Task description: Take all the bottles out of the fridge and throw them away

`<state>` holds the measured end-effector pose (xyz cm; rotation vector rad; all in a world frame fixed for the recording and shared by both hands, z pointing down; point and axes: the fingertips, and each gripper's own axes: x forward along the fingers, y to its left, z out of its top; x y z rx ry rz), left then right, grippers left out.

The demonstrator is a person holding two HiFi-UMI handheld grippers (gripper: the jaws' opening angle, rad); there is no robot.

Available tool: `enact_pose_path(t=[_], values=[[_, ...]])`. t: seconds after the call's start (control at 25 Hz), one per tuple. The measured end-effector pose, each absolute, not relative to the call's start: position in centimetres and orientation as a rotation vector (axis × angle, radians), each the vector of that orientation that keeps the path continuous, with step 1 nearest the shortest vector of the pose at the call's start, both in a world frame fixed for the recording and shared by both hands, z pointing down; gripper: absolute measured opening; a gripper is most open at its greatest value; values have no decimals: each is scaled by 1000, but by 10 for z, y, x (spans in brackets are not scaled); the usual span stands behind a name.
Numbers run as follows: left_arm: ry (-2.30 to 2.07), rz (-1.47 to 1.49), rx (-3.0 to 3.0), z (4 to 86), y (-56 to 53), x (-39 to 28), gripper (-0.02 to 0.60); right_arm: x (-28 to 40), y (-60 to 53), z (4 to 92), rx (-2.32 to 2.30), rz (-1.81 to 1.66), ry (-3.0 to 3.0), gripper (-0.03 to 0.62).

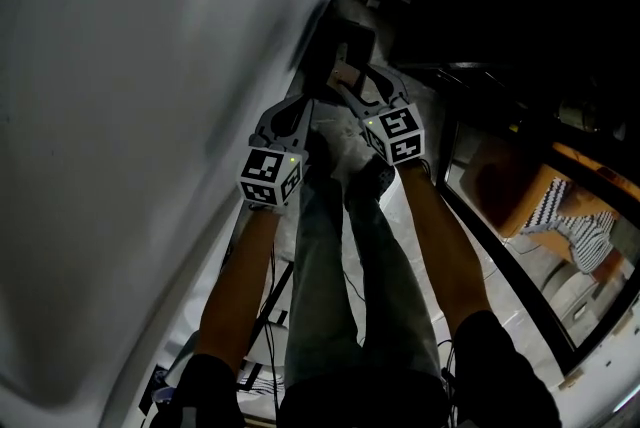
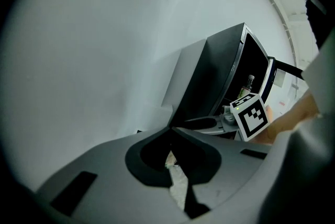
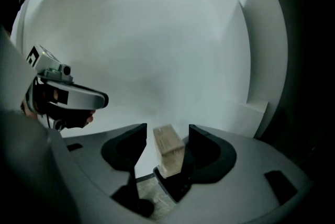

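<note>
Standing low against the white wall, the small dark fridge is showing its door swung open. One bottle is sitting upright just inside, only its neck and shoulder showing past the door edge. Whether more bottles are sitting behind it cannot be told.

The left gripper is pointing toward the fridge with its tips meeting and nothing between them. The right gripper is holding its jaws well apart. A tan block is showing in the gap, touching neither pad as far as can be made out, and what it is stays unclear.

The bottle is looking small, slim and rigid, so it is probably light. Its round, smooth wall is likely to slip or twist in a loose pinch. Gripping across the body just below the shoulder seems safer than taking the narrow neck, and it should be kept upright while being drawn out past the door.
</note>
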<state>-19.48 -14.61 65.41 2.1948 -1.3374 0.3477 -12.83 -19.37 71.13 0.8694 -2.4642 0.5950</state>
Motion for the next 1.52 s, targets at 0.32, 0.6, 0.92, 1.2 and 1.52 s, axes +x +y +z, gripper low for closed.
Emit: enact_pose_path(t=[0.32,0.6,0.92,1.2,1.52], values=[[-1352,347,2192,647,-144,-199,0,-113,-186,696,937,610,-2459,247],[-1332,337,2226,605,-143,-177,0,-68,-173,634,1073,578,-2450,111],[-1296,276,2308,500,-143,-124,0,-7,-162,516,1249,542,-2424,9],[-1259,212,2392,390,-147,-70,0,41,-145,404,1385,522,-2422,9],[-1124,177,2574,284,-157,-7,0,91,-130,318,1618,526,-2408,9]])
